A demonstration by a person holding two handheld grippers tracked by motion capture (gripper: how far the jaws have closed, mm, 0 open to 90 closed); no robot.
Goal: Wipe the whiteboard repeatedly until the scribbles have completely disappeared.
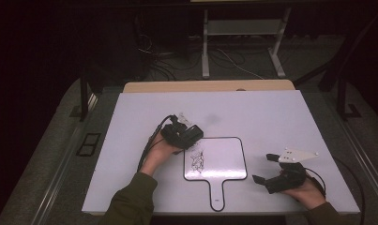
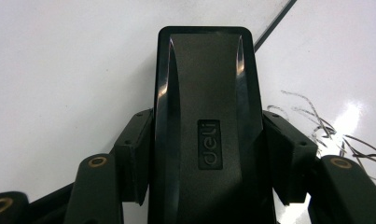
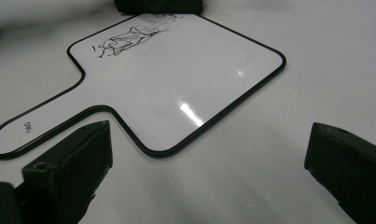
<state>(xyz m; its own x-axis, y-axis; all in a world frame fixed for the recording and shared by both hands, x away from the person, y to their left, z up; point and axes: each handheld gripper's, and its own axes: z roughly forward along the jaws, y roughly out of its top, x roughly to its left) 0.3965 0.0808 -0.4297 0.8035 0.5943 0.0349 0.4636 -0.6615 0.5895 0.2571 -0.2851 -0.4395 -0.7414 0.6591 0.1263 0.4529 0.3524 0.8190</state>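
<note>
The black eraser (image 2: pixel 206 135), a block with "deli" stamped on its back, sits clamped between the jaws of the left tool (image 1: pixel 183 134), whose pads press on both of its long sides. It rests at the upper left corner of the small handled whiteboard (image 1: pixel 224 157), just beside a tangle of black scribble (image 1: pixel 197 160) on the board's left part. The board lies flat on the white surface (image 1: pixel 271 117), its handle pointing toward the person, with a thin black rim all around. In the left gripper view the scribble (image 2: pixel 330 130) shows to the right of the eraser. The right tool (image 1: pixel 266 168) rests on the surface to the right of the board, apart from it, jaws spread wide with nothing between them, held in the person's right hand (image 1: pixel 308 192).
</note>
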